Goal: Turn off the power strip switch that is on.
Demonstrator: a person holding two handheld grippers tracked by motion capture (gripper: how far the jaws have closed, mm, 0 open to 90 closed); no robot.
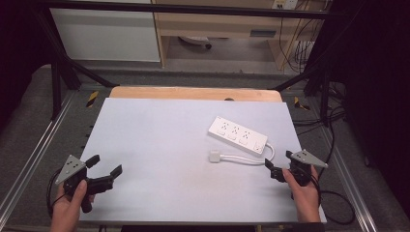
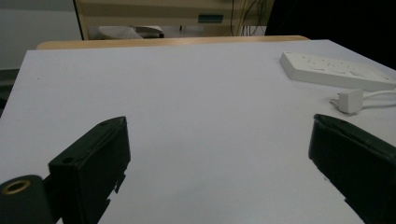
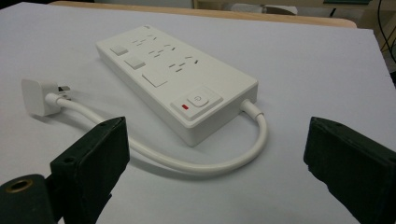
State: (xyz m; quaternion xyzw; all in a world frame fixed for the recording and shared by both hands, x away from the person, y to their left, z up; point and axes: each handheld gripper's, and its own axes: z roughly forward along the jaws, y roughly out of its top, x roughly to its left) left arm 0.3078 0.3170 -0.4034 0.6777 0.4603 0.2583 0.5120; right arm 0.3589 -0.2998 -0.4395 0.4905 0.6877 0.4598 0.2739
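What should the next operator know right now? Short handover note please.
Left tool: open, holding nothing, at the near left of the table.
Right tool: open, holding nothing, at the near right, facing the power strip.
Power strip lies flat, right of centre; its cable loops toward the right tool, and the plug lies loose on the table, left of the loop.
Done: nothing gripped.
Left: probably grasping the plug or cable.

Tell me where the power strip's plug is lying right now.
In the high view the plug lies on the right half of the table, just in front of the power strip and to the left of the right gripper.
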